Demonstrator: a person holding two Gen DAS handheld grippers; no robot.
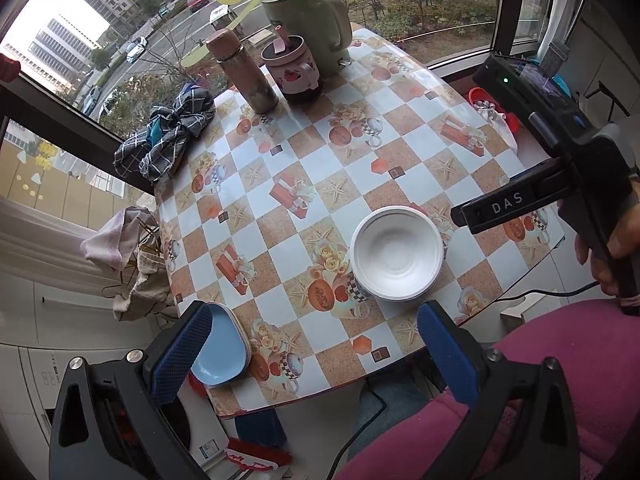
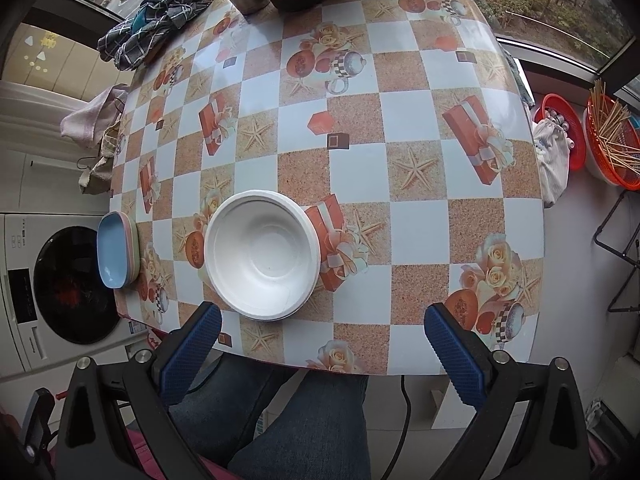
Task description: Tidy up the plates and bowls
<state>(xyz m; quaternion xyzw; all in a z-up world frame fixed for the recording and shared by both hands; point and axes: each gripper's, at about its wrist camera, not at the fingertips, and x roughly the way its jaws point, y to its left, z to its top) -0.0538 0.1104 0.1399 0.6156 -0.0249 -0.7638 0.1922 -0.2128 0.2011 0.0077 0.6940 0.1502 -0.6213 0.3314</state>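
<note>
While both sets of jaws stand wide and hold nothing, the decisive relation is that the white bowls lie just ahead of the right gripper, a little toward its left pad, whereas the blue plates sit right beside the left gripper, partly hidden behind its left pad. Judged from this, the right gripper is the nearer one for the bowls and the left for the plates.

Nearest the right jaws, the bowls appear as a nested stack: round, matte white, with several thin rims showing at the edge, so no long axis matters and a pinch on the rim from any side should serve. The plates, off to the far left of the right jaws at the edge of the table, are rounded rectangles, pale blue on top with pinkish ones beneath, their long axis running roughly away from the person.

Farther beyond the jaws stand a flask, a patterned jar and a green kettle.
</note>
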